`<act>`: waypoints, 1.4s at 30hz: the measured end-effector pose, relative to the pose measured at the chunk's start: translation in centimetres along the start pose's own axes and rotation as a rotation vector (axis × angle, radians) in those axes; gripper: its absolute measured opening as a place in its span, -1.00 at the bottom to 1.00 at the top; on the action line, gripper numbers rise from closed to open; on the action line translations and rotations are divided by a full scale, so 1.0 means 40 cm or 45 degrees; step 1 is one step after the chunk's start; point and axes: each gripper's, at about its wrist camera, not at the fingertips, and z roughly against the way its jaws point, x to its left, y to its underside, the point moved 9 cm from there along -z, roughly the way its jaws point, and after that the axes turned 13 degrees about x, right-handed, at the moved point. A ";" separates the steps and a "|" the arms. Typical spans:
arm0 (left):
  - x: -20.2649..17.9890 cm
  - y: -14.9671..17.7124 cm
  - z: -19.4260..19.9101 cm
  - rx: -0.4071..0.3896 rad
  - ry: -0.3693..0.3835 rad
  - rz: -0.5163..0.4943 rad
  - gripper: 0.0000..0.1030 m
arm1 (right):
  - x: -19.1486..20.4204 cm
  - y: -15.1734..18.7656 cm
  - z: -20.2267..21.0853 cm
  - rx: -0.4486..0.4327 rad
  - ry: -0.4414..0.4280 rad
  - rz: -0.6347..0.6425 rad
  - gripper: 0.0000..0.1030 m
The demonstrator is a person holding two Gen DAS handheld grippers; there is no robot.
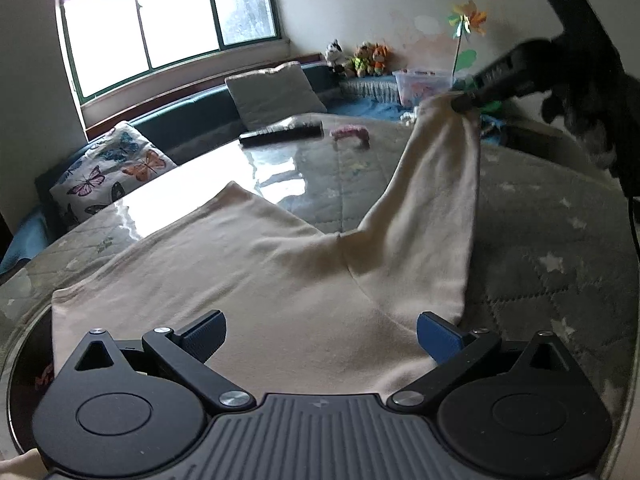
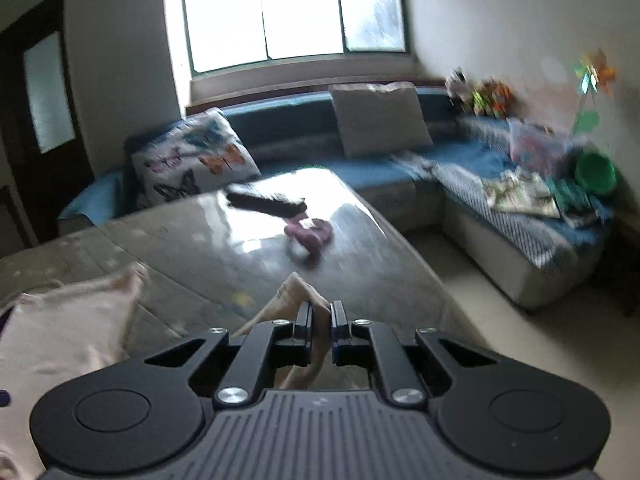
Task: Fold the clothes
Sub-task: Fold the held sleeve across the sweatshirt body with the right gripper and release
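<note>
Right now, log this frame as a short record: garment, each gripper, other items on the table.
garment: cream long-sleeved top spread on the table, one sleeve lifted
left gripper: open, above the top's body
right gripper: shut on the sleeve end
other items: black remote control, pink object, blurred

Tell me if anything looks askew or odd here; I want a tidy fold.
The cream shirt lies mostly flat, but one sleeve is pulled up off the table, pinched at its end by the right hand-held gripper. The left hand-held gripper hangs open over the shirt. A remote and a pink item sit beyond.
</note>
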 end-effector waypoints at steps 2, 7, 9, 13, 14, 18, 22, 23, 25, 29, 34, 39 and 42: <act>0.018 0.004 0.028 -0.028 -0.001 0.032 1.00 | 0.038 -0.024 0.037 -0.032 -0.019 0.042 -0.85; 0.104 0.042 0.097 -0.086 -0.045 0.151 1.00 | 0.133 -0.084 0.130 -0.112 -0.065 0.146 -0.85; 0.149 0.071 0.120 -0.099 -0.080 0.202 1.00 | 0.198 -0.092 0.163 -0.134 -0.097 0.204 -0.85; 0.235 0.145 0.156 -0.098 -0.137 0.310 1.00 | 0.349 -0.087 0.217 -0.157 -0.173 0.341 -0.85; 0.254 0.165 0.164 -0.095 -0.149 0.338 1.00 | 0.381 -0.083 0.222 -0.157 -0.193 0.366 -0.85; 0.310 0.232 0.191 -0.087 -0.182 0.433 1.00 | 0.531 -0.056 0.233 -0.139 -0.289 0.475 -0.85; 0.331 0.277 0.205 -0.077 -0.195 0.488 1.00 | 0.660 0.004 0.207 -0.071 -0.378 0.565 -0.85; 0.333 0.285 0.208 -0.074 -0.196 0.497 1.00 | 0.688 0.021 0.194 -0.044 -0.400 0.584 -0.85; 0.338 0.296 0.214 -0.071 -0.200 0.511 1.00 | 0.733 0.067 0.175 -0.002 -0.425 0.622 -0.85; 0.341 0.295 0.221 -0.074 -0.208 0.528 1.00 | 0.774 0.133 0.147 0.104 -0.494 0.677 -0.74; 0.342 0.281 0.230 -0.083 -0.218 0.543 1.00 | 0.697 0.150 0.154 0.125 -0.442 0.684 -0.74; 0.328 0.252 0.233 -0.106 -0.213 0.535 0.98 | 0.542 0.181 0.097 0.236 -0.345 0.585 -0.74; 0.318 0.230 0.223 -0.112 -0.198 0.528 0.85 | 0.466 0.214 0.060 0.285 -0.341 0.501 -0.74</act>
